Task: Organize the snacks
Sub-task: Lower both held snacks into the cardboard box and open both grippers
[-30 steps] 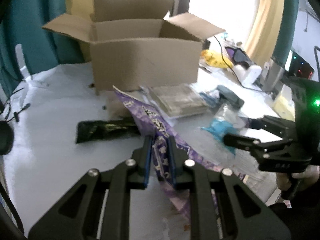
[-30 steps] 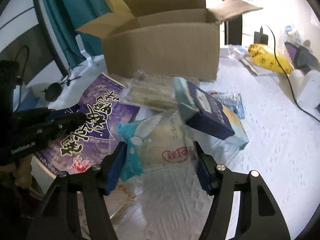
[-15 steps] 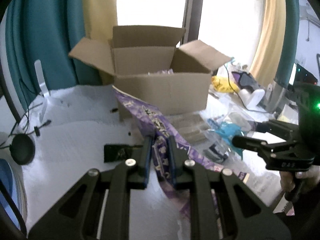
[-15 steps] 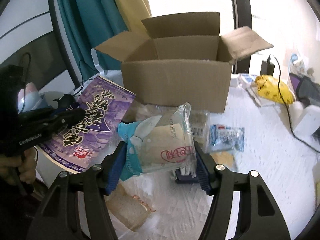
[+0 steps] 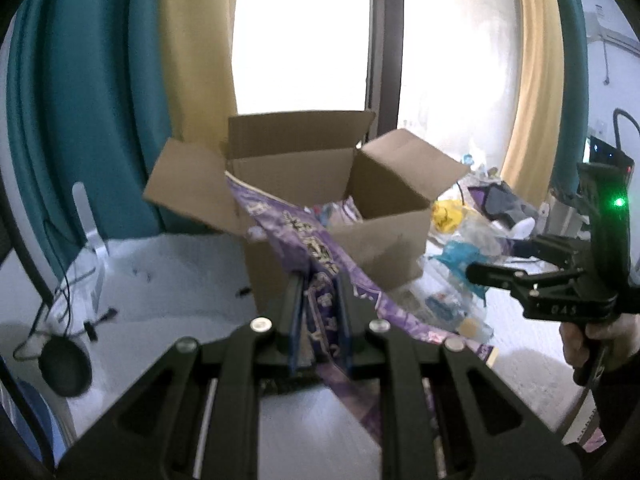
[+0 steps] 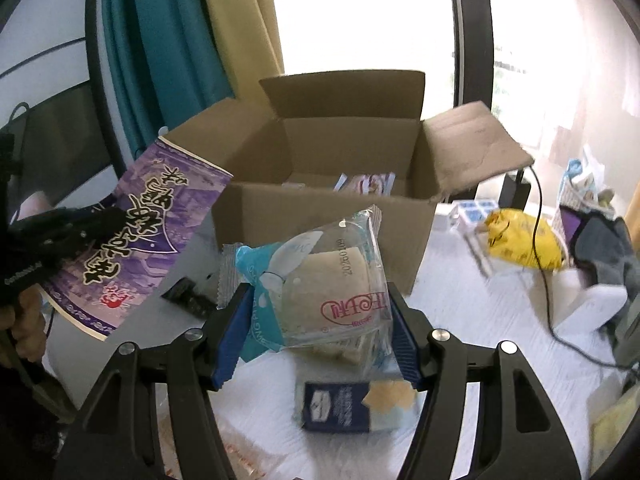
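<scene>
In the left wrist view, the left gripper is tilting downward above the bench, its jaws pressed together and pinching the lower part of a purple snack bag, which is slanting up and away from the jaws across the near wall of the open cardboard box. Right of the jaws the right gripper is reaching in, a hand wrapping its grip. In the right wrist view, the right gripper is tilting downward too, its jaws spread partway and clamping a clear wrapped pastry pack with blue edging, red characters and a printed date code. Beyond the jaws the box is standing open with a packet inside; beneath them a dark blue packet is lying on the bench. Left of the jaws the purple bag, bearing bold black characters, is hanging lifted; to the right a yellow bag is lying under a black cable.
</scene>
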The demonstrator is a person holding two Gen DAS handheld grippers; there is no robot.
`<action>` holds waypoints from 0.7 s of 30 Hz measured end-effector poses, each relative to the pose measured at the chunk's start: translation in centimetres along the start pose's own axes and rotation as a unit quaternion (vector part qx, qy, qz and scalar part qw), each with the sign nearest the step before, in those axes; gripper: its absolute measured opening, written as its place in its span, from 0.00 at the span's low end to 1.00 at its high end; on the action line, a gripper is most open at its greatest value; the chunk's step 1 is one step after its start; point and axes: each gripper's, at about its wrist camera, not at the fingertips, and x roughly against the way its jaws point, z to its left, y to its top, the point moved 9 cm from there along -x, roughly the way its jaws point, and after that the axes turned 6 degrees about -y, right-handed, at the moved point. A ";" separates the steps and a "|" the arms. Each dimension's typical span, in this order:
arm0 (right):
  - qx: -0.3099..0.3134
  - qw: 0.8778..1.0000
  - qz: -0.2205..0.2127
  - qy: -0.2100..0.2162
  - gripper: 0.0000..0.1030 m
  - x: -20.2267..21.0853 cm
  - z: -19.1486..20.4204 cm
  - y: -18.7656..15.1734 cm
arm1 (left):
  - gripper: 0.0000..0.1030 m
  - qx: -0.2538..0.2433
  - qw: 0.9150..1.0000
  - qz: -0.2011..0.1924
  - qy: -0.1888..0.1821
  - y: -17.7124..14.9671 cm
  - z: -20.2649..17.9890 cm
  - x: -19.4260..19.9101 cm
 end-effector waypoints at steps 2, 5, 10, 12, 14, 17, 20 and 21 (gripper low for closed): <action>0.001 1.000 -0.007 -0.004 0.65 -0.3 -0.4 0.8 | 0.16 -0.004 1.000 -0.008 0.000 1.0 0.2 -0.5; -0.001 1.000 -0.015 -0.011 0.65 -0.9 -1.4 2.1 | 0.16 -0.011 1.000 -0.015 -0.001 2.1 0.4 -1.3; -0.007 1.000 -0.025 -0.017 0.65 -2.0 -2.8 4.1 | 0.16 -0.013 1.000 -0.026 0.002 4.3 1.6 -2.9; -0.009 0.999 -0.029 -0.019 0.65 -2.5 -3.3 5.0 | 0.16 -0.009 1.000 -0.029 0.003 5.1 2.1 -3.6; -0.010 0.999 -0.034 -0.019 0.65 -3.0 -3.6 5.8 | 0.16 -0.006 0.999 -0.032 0.007 6.0 2.8 -4.6; -0.011 0.999 -0.040 -0.021 0.65 -3.7 -3.8 7.0 | 0.16 -0.006 0.999 -0.031 0.017 6.9 3.5 -6.3; -0.009 0.999 -0.045 -0.022 0.65 -4.8 -3.8 8.3 | 0.16 -0.010 0.999 -0.031 0.033 7.5 4.3 -8.2; -0.009 0.999 -0.045 -0.022 0.65 -5.4 -3.8 8.8 | 0.16 -0.009 0.999 -0.031 0.036 7.8 4.6 -8.9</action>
